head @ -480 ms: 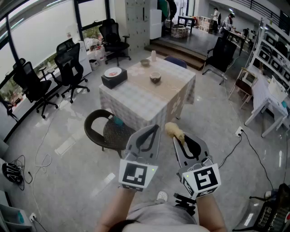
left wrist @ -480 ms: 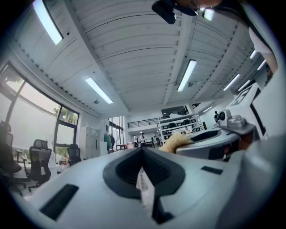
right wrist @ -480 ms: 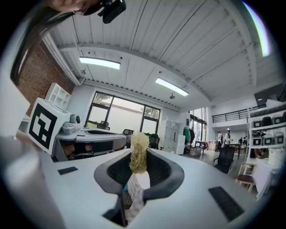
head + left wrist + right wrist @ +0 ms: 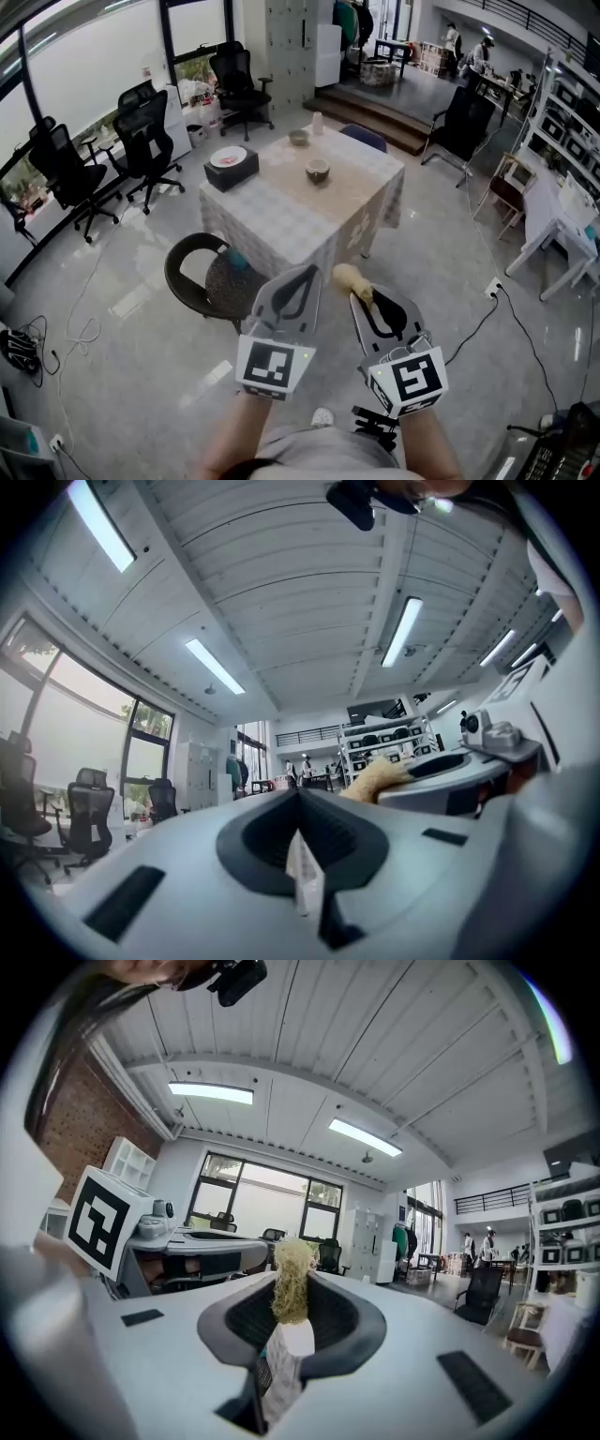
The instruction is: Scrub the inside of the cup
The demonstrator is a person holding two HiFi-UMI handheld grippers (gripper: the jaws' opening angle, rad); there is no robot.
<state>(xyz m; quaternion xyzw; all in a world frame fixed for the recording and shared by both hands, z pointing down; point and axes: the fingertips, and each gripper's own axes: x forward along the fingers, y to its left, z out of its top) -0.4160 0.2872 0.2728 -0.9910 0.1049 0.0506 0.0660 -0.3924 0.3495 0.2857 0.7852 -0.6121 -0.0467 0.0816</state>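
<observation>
Showed the cup [image 4: 318,170], taken here to be the brown one near the middle of the checked table [image 4: 281,217], standing upright and untouched, well apart from both tools. Placed beyond it a smaller bowl [image 4: 298,137] and a pale tumbler [image 4: 318,119] toward the far edge, and to its left a black box [image 4: 231,169] topped with a plate.

Found the scrubber [image 4: 292,1279], a pale handle ending in a tuft of yellowish fibre, clamped upright in the right hand-held gripper [image 4: 281,1340], with the tuft poking past the tips. Found the left hand-held gripper [image 4: 300,855] with jaws together and nothing recognisable between them, only a thin pale sliver at the seam.

Caught both tools side by side over the floor [image 4: 141,375], short of the table and near a round dark chair [image 4: 208,278] at its near side.

Judged the task barely begun: scrubber in hand, but cup not yet reached or steadied, and no scrubbing done. Left to do, on this evidence: closing the gap to the table, securing the cup with the free hand-held gripper, and working the tuft around the inside.
</observation>
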